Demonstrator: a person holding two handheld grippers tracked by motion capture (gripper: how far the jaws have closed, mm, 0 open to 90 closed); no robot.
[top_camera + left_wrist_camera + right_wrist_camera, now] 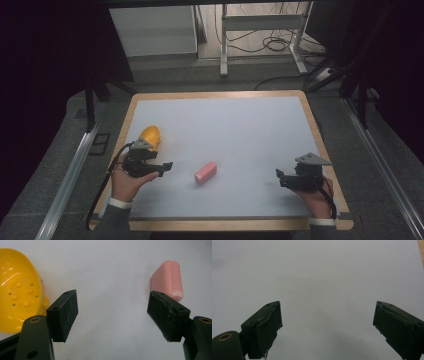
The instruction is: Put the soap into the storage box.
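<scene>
A pink block (205,172) lies near the middle of the white table surface (235,135). A yellow perforated bowl-like thing (150,136) sits at the left. My left gripper (165,169) is open just in front of the yellow thing, and points right toward the block. In the left gripper view the pink block (167,280) lies beyond the right pad (166,315), and the yellow thing (17,290) is at the left; nothing sits between the jaws of the left gripper (112,315). My right gripper (281,177) is open at the right, over bare table (324,277), right gripper (327,327) empty.
The table has a wooden rim (220,94). Beyond it are a white cabinet (155,32), a metal stand (260,25) and cables (275,45) on the floor. Metal rails (70,170) run along both sides.
</scene>
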